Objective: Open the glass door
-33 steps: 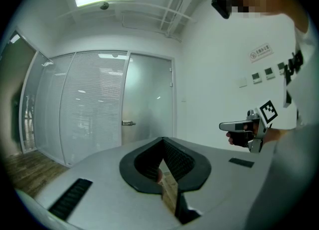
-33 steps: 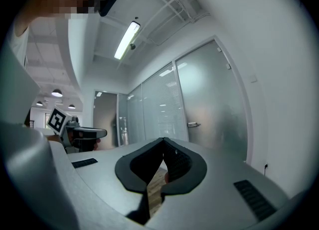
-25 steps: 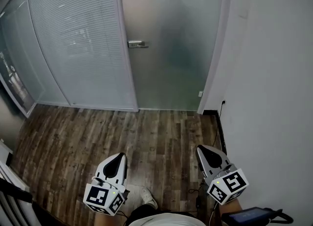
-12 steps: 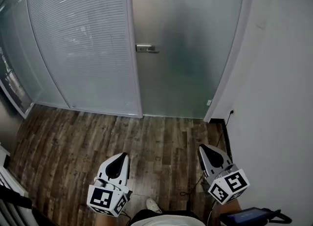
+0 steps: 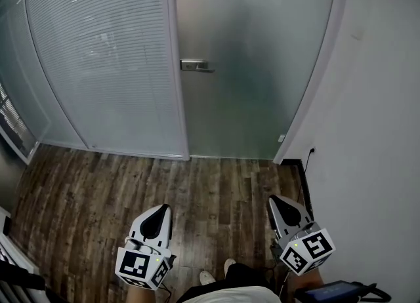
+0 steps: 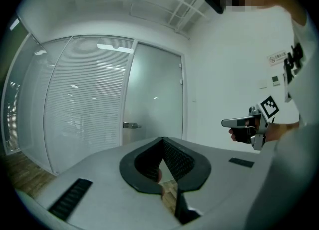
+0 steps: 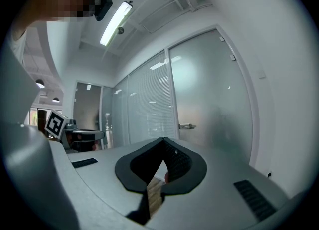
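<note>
The frosted glass door [image 5: 256,65] stands closed ahead, its metal lever handle [image 5: 197,65] at the door's left edge. My left gripper [image 5: 161,208] and right gripper [image 5: 274,200] are held low over the wooden floor, well short of the door, both pointing at it. Each is shut, with nothing between its jaws. In the left gripper view the handle [image 6: 130,125] shows far beyond the left gripper [image 6: 163,139], and the right gripper [image 6: 239,122] is off to the side. The right gripper view has the handle [image 7: 187,126] beyond the right gripper [image 7: 163,139].
A curved glass partition with blinds [image 5: 105,59] adjoins the door on the left. A white wall [image 5: 380,131] runs along the right, with a socket and cable [image 5: 310,151] at its foot. The person's shoes [image 5: 207,275] show on the wood floor [image 5: 197,190].
The person has walked toward the door, and it sits larger and nearer in the head view. Both grippers came forward with the person and stayed shut.
</note>
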A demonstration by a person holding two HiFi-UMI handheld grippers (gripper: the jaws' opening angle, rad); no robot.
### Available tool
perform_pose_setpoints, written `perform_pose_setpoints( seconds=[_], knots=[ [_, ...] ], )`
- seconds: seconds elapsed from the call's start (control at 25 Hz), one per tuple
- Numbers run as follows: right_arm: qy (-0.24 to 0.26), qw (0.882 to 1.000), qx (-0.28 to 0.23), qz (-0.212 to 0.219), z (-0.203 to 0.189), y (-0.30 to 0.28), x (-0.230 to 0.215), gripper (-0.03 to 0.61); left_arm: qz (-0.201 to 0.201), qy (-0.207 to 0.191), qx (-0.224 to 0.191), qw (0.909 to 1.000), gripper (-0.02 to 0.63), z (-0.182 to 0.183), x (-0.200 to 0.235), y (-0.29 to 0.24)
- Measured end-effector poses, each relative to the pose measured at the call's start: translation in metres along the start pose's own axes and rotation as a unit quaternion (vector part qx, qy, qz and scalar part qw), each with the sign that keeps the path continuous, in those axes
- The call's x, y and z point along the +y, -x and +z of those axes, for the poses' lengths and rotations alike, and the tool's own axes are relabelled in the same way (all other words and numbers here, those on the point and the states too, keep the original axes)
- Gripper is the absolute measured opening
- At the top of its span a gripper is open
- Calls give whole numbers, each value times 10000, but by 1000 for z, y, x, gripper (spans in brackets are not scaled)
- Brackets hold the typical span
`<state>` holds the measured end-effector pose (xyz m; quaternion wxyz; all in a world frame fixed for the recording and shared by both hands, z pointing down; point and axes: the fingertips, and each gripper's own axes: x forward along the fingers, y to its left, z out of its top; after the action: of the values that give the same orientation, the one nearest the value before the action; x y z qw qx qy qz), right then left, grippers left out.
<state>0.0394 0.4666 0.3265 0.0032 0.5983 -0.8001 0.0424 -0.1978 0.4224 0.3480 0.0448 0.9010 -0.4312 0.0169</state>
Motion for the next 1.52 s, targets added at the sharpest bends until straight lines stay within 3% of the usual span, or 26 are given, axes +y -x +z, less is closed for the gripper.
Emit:
perform_pose_setpoints(
  seconds=[0.24,0.48,0.88,1.12,1.52],
  knots=[
    [-49,10000,-44,41,5,-30,-21,2,-210,-111,107,9997,-2,0,0,-36],
    [18,9994,-69,330,10,-84,-42,2,-126,-110,84,9998,-2,9,20,-85],
    [67,9975,-86,698,27,-175,-135,2,262,-4,-162,9995,-2,36,37,-212],
    [-71,9965,-55,830,34,-215,-194,2,374,-20,-43,9993,-2,44,30,-275],
    [-391,9954,57,871,12,-262,-237,2,397,-106,170,9990,-2,36,39,-335]
  ],
)
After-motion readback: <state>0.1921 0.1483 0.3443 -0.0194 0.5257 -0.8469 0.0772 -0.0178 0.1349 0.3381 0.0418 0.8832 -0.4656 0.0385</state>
